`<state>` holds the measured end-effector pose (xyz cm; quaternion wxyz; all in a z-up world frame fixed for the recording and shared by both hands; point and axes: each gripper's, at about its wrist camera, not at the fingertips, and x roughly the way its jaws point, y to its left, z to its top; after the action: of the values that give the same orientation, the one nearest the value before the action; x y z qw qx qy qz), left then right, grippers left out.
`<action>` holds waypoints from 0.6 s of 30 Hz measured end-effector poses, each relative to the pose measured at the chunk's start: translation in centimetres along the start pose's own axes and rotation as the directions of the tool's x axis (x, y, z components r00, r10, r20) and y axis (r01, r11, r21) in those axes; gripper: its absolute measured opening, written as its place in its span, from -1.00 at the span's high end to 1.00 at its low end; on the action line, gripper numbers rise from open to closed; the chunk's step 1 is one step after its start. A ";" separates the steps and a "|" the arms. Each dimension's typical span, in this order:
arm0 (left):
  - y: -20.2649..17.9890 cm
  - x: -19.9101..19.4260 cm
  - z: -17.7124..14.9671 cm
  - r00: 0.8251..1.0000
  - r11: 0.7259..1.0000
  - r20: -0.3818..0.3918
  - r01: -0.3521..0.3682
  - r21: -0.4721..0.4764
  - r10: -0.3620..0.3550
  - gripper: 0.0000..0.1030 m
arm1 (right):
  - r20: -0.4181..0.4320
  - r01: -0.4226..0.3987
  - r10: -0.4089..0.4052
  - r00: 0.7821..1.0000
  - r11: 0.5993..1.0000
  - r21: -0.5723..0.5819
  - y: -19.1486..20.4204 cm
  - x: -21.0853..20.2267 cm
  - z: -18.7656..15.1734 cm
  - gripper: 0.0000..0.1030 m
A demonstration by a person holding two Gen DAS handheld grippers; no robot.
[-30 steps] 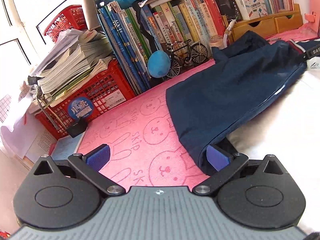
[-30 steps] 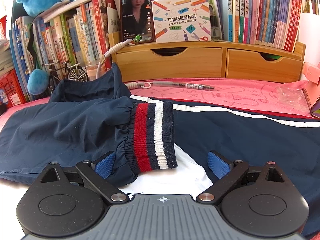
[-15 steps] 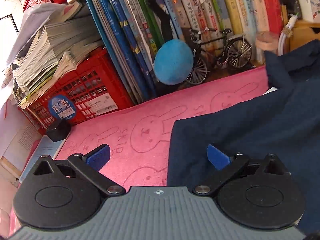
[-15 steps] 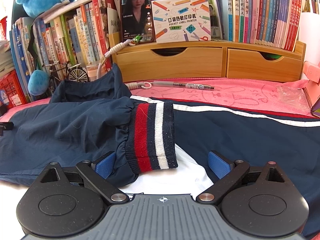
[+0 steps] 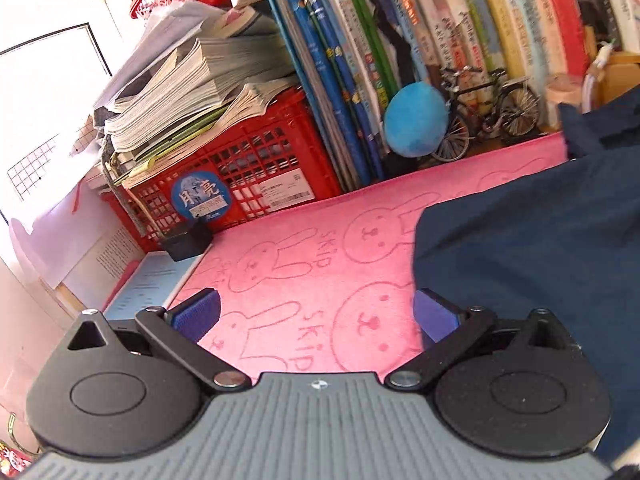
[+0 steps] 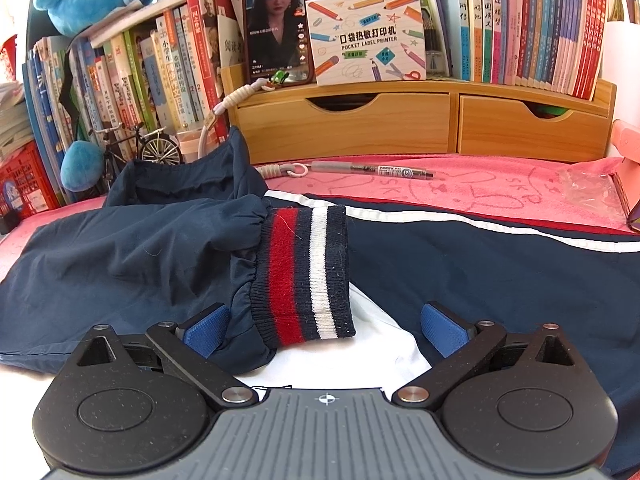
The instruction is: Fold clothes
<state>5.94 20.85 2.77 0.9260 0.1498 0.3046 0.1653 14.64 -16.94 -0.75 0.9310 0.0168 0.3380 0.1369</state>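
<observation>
Looks maybe halfway: one sleeve's striped cuff (image 6: 306,272) is folded across the navy jacket (image 6: 480,280), right gripper (image 6: 324,326) opening around it, left gripper (image 5: 316,314) spread empty beside the jacket, more folds left.

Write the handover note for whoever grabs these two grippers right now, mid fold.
Left gripper: jaws open, nothing between them, over the pink bunny-print towel, at the left edge of the navy blue jacket.
Right gripper: jaws opening, pads clear of the red, white and navy striped knit cuff that lies between them.
Things: jacket spread across the towel, white part showing under the cuff; grey pen lies behind it, by the wooden drawer unit.
Done: one sleeve laid across the body.
Left: fold the rest and square the bundle.
</observation>
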 end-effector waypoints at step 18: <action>-1.4 -3.5 -5.7 0.993 0.993 0.012 0.115 0.024 -0.115 -1.00 | -0.091 -0.345 0.334 0.938 0.924 -0.167 17.6 3.2 2.5 -1.00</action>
<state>0.09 19.19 -0.41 0.9342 0.1436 0.3084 0.1070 14.28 1.03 1.35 0.8801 -0.0136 0.3444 0.3266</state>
